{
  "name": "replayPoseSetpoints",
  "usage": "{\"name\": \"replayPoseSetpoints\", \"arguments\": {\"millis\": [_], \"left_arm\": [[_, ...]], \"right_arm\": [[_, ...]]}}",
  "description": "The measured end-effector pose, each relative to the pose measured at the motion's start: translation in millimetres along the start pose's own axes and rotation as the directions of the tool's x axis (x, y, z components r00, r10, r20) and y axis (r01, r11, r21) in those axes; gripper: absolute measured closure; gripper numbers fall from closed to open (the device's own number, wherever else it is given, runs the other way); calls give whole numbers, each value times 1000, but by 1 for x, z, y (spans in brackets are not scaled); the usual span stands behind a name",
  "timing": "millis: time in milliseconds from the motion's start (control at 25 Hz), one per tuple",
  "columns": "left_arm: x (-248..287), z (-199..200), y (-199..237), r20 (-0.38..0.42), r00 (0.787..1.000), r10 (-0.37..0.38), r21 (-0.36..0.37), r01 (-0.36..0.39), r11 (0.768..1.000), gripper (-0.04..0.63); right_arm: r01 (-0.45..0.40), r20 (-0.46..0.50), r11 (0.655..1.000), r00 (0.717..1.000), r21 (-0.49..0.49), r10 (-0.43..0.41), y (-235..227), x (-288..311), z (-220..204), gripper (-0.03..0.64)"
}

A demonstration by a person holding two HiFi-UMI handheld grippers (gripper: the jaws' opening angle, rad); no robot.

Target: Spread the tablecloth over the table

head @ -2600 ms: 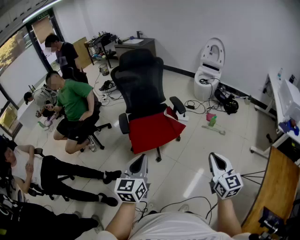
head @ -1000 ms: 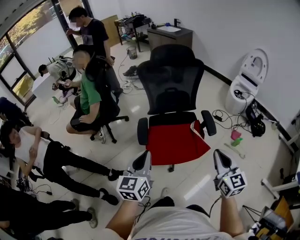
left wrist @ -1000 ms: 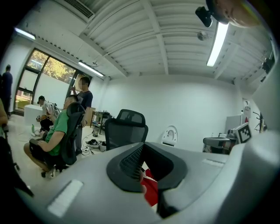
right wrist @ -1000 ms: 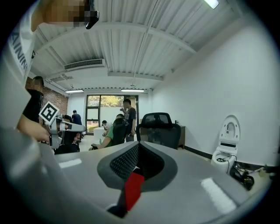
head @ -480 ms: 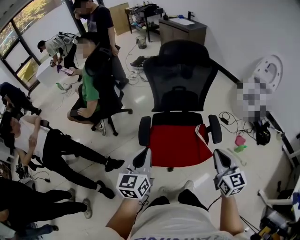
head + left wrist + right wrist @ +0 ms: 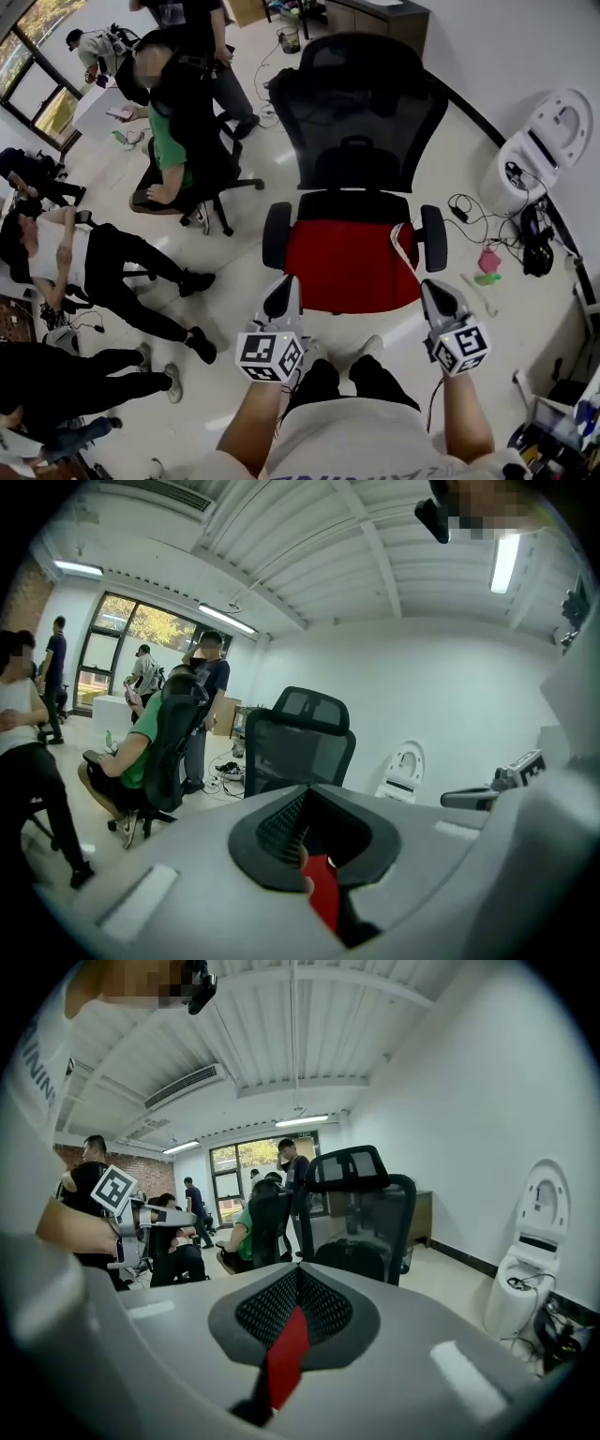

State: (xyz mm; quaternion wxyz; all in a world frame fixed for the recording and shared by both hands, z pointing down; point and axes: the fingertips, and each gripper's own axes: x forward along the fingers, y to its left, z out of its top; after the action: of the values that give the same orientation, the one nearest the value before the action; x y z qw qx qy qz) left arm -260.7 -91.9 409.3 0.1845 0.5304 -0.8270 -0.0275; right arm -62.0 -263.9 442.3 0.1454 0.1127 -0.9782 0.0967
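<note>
Closed grippers at the chair point(image 6: 370, 112)
Left gripper point(image 6: 283, 287) and right gripper point(image 6: 434, 290), jaws together and empty, hover by the red cloth's point(image 6: 347, 262) front edge.

Floor point(image 6: 466, 150): pale, glossy tiles; it carries everything in view.
Centre: black mesh-backed office chair point(image 6: 370, 122) stands on its castor base; a red cloth point(image 6: 347, 262) lies over its seat, between the two armrests.
Left, far: second black office chair point(image 6: 192, 131), occupied, standing on the tiles well apart from the first.
Right: white toilet point(image 6: 525, 169) with its lid raised, set near the wall.
Right, between chair and toilet: loose black cables point(image 6: 461, 208) lying on the tiles.
Right, near side of the cables: small pink item point(image 6: 487, 261) and small green item point(image 6: 480, 278), just beside each other.
Far: wire waste bin point(image 6: 289, 37).
</note>
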Motion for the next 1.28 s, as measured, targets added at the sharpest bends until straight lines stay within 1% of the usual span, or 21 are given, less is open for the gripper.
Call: {"name": "replayPoseSetpoints", "arguments": {"millis": [160,240,320,520,640,720,920,1080,1200,1280], "left_arm": [[17,-43,16,-81,997,7,-5,-7,1000,588],[31,-73,28,-134,991,16,-8,-17,1000,589],[43,-110,39,-183,983,34,-11,-37,999,588],[55,-204,60,-280,958,66,5,-67,998,588],[56,-253,76,-318,945,79,4,-82,997,588],[60,-278,85,-325,942,87,-2,-93,996,588],[68,-336,103,-354,930,99,-37,-119,992,588],[67,-392,115,-410,907,96,-83,-142,986,588],[58,-426,128,-444,891,97,-133,-173,976,588],[58,-447,133,-457,887,71,-188,-174,967,581]], "right_arm": [[25,-29,998,999,55,-24,-12,15,-33,609],[43,-48,996,998,76,-40,-21,26,-57,609],[56,-74,994,996,89,-50,-32,35,-89,609],[100,-176,987,981,128,-77,-48,41,-193,609],[124,-217,983,972,136,-92,-42,45,-244,609],[122,-226,984,970,131,-90,-36,53,-266,609],[114,-238,982,968,149,-76,-34,71,-311,609],[116,-268,980,961,161,-70,-36,76,-353,609],[106,-291,981,955,164,-55,-28,75,-381,609],[108,-309,980,950,165,-52,-26,74,-398,609]]}}
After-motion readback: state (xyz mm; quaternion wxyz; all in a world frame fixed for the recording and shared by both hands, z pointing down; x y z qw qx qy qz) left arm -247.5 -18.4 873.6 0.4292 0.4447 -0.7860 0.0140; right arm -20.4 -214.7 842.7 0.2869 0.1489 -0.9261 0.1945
